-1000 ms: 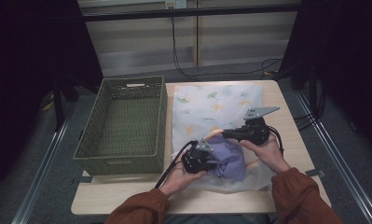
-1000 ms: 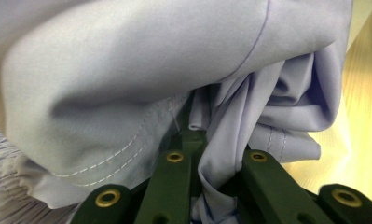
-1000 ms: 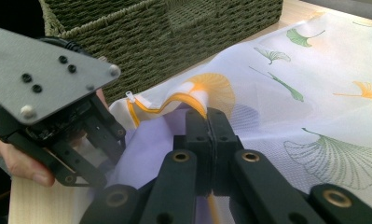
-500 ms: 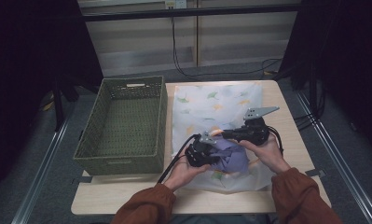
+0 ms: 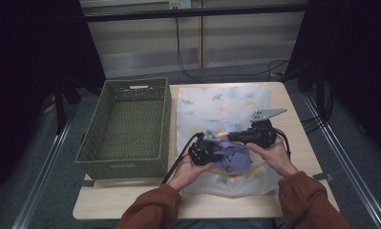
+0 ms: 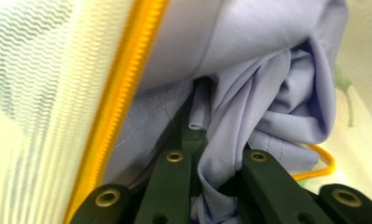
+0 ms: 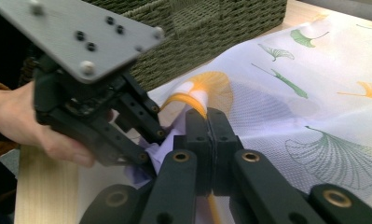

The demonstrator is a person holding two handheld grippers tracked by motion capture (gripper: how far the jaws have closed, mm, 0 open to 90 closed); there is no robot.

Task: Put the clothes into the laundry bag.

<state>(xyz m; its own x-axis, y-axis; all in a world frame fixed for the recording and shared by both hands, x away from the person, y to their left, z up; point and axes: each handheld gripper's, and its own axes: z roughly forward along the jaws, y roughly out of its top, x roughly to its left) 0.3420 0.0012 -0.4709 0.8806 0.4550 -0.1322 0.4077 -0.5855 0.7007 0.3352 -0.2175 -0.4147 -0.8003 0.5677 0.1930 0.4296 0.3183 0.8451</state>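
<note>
- Grippers sit close together over the near part of the mesh bag [image 5: 216, 107], a white laundry pouch printed with ginkgo leaves, spread flat on the table [image 5: 300, 143] just right of the green woven basket [image 5: 126, 129].
- Left gripper [image 5: 216, 153]: jaws clenched on the lilac garment [image 5: 236, 157]. In the left gripper view a fold of that cloth [image 6: 211, 158] runs down between the 2 black jaws, pinched tight.
- Right gripper [image 5: 231, 137]: jaws pressed together with almost no gap, grasping the bag's yellow zipper edge [image 7: 186, 99]. A yellow strip shows above and below the closed pads in the right gripper view.
- Garment lies bunched at the near edge of the bag, between both hands, partly under the mesh.
- Left gripper view gives the close detail: yellow zipper tape [image 6: 123, 88] running diagonally, white mesh to its left, lilac folds and stitching to its right. Basket and table are out of its frame.
- Right gripper view shows the left gripper [image 7: 141, 140] from the side with its grey plate on top, the person's left hand [image 7: 39, 130] around it, and the basket wall [image 7: 207, 28] behind.
- High view gives the layout: basket left, bag centre, both rust-sleeved forearms coming in from the near edge.
</note>
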